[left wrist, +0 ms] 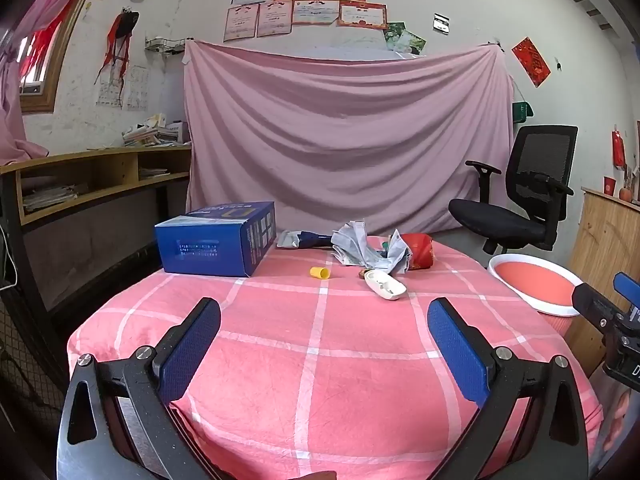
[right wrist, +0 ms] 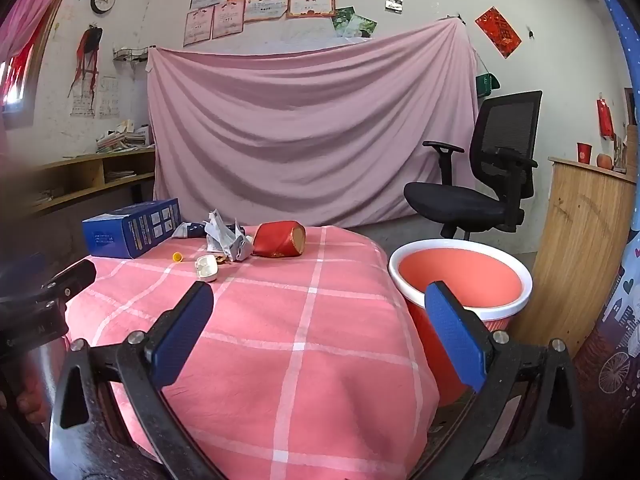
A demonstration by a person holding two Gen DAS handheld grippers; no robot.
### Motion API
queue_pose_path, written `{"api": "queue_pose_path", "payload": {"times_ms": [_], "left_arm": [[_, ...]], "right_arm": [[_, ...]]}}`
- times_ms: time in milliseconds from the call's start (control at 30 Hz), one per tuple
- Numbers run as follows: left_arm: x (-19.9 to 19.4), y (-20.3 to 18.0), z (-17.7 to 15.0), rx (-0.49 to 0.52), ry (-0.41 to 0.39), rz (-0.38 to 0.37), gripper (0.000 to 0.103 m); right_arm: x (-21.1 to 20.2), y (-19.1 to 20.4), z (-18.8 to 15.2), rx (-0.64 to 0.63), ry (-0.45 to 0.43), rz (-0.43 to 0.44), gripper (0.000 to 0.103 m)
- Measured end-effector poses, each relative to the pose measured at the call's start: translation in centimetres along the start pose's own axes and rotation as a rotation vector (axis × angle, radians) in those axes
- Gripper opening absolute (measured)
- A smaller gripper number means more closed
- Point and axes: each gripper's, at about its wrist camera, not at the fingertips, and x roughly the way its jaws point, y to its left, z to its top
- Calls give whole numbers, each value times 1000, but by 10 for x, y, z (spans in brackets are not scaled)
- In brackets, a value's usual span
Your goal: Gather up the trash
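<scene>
Trash lies at the far side of the pink checked table (left wrist: 320,360): a blue box (left wrist: 216,242), crumpled grey paper (left wrist: 360,246), a squashed red cup (left wrist: 420,252), a yellow cap (left wrist: 320,272), a white plastic piece (left wrist: 385,285) and a grey-blue wrapper (left wrist: 300,239). The same blue box (right wrist: 132,227), paper (right wrist: 226,236), red cup (right wrist: 280,239), yellow cap (right wrist: 177,256) and white piece (right wrist: 207,268) show in the right wrist view. My left gripper (left wrist: 324,320) hovers open over the near table. My right gripper (right wrist: 319,304) is open too, near the table's right edge. Both hold nothing.
A red bin with a white rim (right wrist: 460,276) stands on the floor right of the table, also seen as the bin (left wrist: 536,284). A black office chair (right wrist: 480,184) sits behind it. A wooden shelf (left wrist: 92,180) runs along the left wall, a wooden cabinet (right wrist: 580,240) at right.
</scene>
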Motion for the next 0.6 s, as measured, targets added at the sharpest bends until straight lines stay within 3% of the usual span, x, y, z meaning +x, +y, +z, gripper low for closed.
{"api": "queue_pose_path", "payload": {"times_ms": [600], "left_arm": [[-1,0,1,0,9,2,101]], "right_arm": [[-1,0,0,9,-3,1,103]]}}
